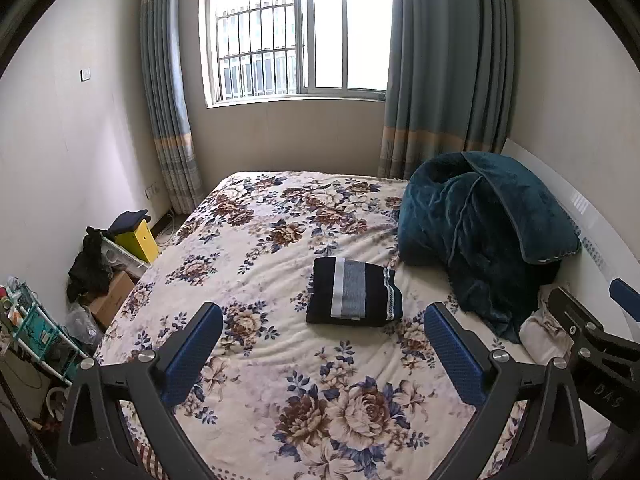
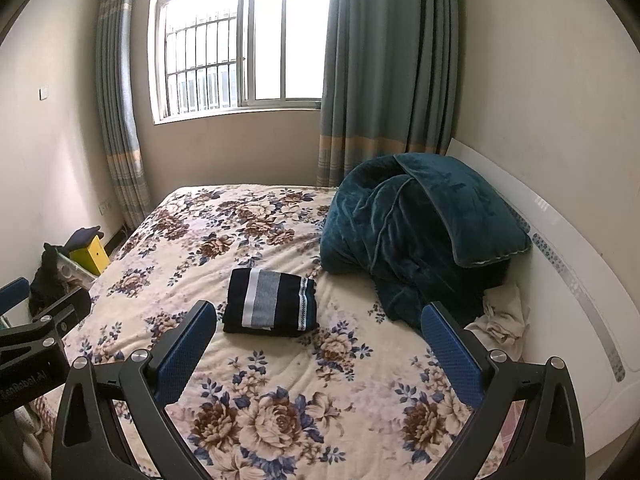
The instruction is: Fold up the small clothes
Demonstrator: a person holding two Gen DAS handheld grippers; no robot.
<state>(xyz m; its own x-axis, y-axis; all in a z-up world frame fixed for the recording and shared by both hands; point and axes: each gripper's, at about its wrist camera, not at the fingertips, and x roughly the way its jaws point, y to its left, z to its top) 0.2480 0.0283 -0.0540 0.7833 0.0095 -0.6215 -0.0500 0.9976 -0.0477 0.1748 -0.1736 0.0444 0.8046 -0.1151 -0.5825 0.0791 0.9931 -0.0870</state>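
Observation:
A folded dark navy garment with white and grey stripes lies flat in the middle of the floral bed; it also shows in the right wrist view. My left gripper is open and empty, held above the bed short of the garment. My right gripper is open and empty, also short of the garment, which lies left of its centre. Part of the right gripper shows at the right edge of the left wrist view. Part of the left gripper shows at the left edge of the right wrist view.
A teal blanket is heaped at the right by the white headboard. A crumpled white cloth lies beside it. Boxes, a yellow box and a shelf rack crowd the floor left of the bed.

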